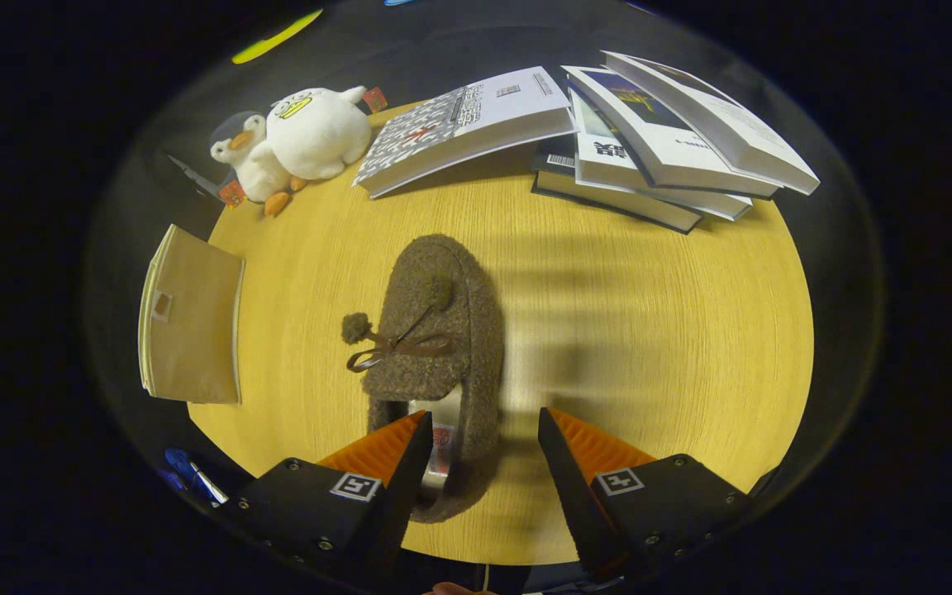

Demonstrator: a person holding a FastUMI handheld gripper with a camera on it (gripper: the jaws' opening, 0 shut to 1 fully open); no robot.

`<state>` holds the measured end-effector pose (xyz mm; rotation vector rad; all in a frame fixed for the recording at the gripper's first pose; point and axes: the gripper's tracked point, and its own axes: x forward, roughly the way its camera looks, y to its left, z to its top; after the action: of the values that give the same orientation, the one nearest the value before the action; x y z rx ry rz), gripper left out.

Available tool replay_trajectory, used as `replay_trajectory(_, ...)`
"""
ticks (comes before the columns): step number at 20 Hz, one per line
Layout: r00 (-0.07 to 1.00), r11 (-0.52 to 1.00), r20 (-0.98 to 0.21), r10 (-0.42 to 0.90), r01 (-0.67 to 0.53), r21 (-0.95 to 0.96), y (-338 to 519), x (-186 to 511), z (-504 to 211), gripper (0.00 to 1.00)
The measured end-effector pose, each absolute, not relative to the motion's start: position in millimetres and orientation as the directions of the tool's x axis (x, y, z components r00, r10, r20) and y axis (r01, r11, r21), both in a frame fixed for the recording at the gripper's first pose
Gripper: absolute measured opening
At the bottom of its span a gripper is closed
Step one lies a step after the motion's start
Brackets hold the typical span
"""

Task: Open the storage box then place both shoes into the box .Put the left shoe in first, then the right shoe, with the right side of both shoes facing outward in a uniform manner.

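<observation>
Far left, a tan fabric storage box (191, 318) lies flat at the edge of the round wooden table (649, 330), overhanging it; it looks folded or closed, though I cannot tell how it opens from here. Beyond it, two plush toys (294, 145) sit at the table's far left rim. Centre: one brown fuzzy shoe (435, 347) with a ribbon bow and pompoms, toe pointing away, heel end lying between the fingers. Only this one shoe is on the table; whether it is the left or right I cannot judge with confidence. Gripper (483, 434): fingers apart, the left one over the shoe's opening, the right one just outside its right wall on bare table, neither visibly pressing. Right and beyond: one open book (468, 124) and a stack of books (674, 149) at the far rim. Judgement: the step in hand looks like the grasp of this shoe, with the box apparently not yet open. Next move calls for lowering so the fingers straddle the heel-side wall, then closing firmly; soft pile may slip.
</observation>
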<state>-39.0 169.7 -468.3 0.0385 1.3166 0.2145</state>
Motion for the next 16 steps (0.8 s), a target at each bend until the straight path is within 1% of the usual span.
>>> replay_trajectory(2,0.217,0.983,-0.961,0.168,-0.105,0.148,170.2,-34.8,-481.1,0.79)
replay_trajectory(4,0.2,0.982,-0.962,0.187,-0.069,0.177,174.1,-32.8,-488.9,0.8)
replay_trajectory(6,0.185,0.969,-0.952,0.245,-0.05,0.24,186.4,-33.3,-492.3,0.68)
replay_trajectory(7,0.182,0.969,-0.952,0.248,-0.04,0.244,188.1,-33.4,-494.0,0.38)
replay_trajectory(8,0.186,0.968,-0.95,0.249,-0.059,0.242,188.8,-31.8,-493.6,0.27)
replay_trajectory(9,0.193,0.972,-0.954,0.229,-0.096,0.213,185.0,-30.8,-493.5,0.24)
replay_trajectory(10,0.225,0.975,-0.949,0.22,-0.071,0.209,180.6,-25.0,-484.8,0.24)
replay_trajectory(11,0.219,0.977,-0.954,0.205,-0.101,0.187,177.0,-27.4,-484.0,0.01)
replay_trajectory(16,0.211,0.97,-0.949,0.234,-0.119,0.213,188.5,-37.3,-464.9,0.01)
